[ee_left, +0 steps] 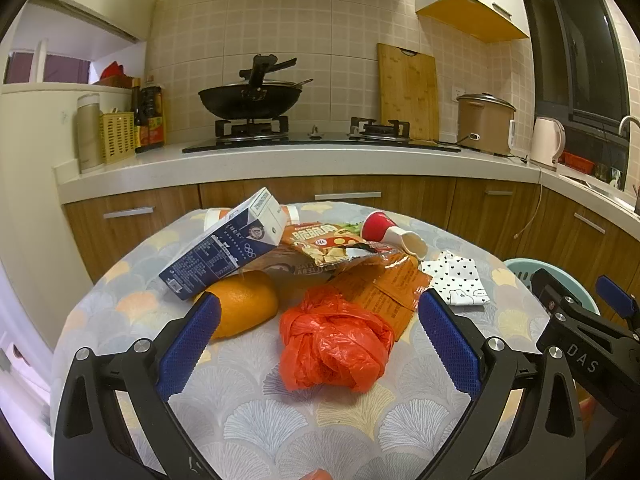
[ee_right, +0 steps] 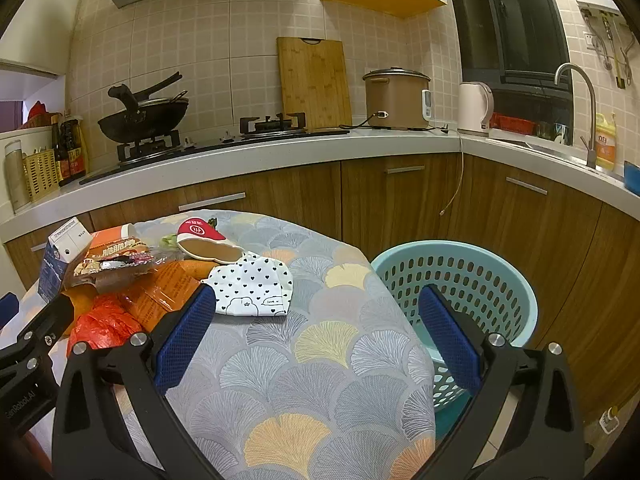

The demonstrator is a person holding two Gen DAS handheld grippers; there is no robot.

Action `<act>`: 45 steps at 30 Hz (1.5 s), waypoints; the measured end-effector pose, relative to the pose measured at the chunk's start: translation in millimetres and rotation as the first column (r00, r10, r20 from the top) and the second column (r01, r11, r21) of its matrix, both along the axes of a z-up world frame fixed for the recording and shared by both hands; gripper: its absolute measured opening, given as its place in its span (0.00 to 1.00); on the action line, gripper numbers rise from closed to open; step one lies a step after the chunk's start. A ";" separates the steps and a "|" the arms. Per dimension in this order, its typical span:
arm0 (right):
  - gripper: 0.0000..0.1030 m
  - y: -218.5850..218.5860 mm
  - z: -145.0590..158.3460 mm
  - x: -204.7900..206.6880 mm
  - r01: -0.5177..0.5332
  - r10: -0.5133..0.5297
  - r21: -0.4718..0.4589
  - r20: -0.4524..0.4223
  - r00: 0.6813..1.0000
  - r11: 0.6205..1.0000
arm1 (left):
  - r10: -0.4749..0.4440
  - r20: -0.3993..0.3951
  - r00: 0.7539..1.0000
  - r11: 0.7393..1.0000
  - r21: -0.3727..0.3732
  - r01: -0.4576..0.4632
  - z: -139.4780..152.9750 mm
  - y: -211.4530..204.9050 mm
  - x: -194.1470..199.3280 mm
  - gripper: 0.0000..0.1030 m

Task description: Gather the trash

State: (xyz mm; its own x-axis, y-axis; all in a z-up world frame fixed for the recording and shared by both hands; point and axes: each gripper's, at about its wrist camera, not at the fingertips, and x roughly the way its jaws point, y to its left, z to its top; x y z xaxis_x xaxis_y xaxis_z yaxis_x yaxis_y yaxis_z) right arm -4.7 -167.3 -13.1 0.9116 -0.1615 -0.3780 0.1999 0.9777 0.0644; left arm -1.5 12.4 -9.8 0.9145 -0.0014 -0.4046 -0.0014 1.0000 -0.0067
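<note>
On the table: one milk carton, one orange, one knotted red plastic bag, one opened snack bag, one orange foil wrapper, one crushed red-and-white paper cup, one heart-print tissue pack. Beside the table: one light-blue basket. Two grippers: left gripper, right gripper.

The near half of the bench is bare cloth, open to either tool. Farther back the bag, orange, carton and wrappers crowd together. The basket stands open beside the bench's right edge.
</note>
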 end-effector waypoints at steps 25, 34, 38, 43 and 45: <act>0.94 -0.5 -1.1 0.6 0.000 0.000 -0.004 -0.005 1.000 1.000 | -0.020 -0.024 1.000 0.999 -0.045 0.019 0.0 7.1 2.4 0.93; 0.85 -1.3 -0.9 5.3 -0.029 0.029 0.000 -0.030 0.999 1.000 | 0.014 0.001 1.000 1.000 0.007 -0.014 5.7 6.5 -11.1 0.93; 0.65 -3.0 -2.6 11.5 -0.074 0.076 0.039 -0.074 0.994 0.997 | 0.013 -0.043 0.999 1.000 0.006 -0.012 8.4 19.2 -20.9 0.93; 0.32 -1.6 -2.8 18.8 -0.169 0.174 0.050 -0.122 0.977 0.984 | -0.029 -0.151 0.988 0.996 -0.093 0.015 6.7 39.3 -16.7 0.92; 0.30 -8.0 0.5 25.4 -0.214 0.226 0.101 -0.137 0.964 0.972 | -0.069 -0.186 0.980 0.992 -0.121 0.047 7.0 39.8 -9.7 0.91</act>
State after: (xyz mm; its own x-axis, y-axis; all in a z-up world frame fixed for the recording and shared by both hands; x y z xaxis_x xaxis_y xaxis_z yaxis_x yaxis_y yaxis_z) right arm 20.7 -175.3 -12.7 0.8548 0.0751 -0.5136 -0.0062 0.9909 0.1344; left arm -11.2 52.3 -2.9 0.8184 -0.1090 -0.5642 0.0445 0.9909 -0.1268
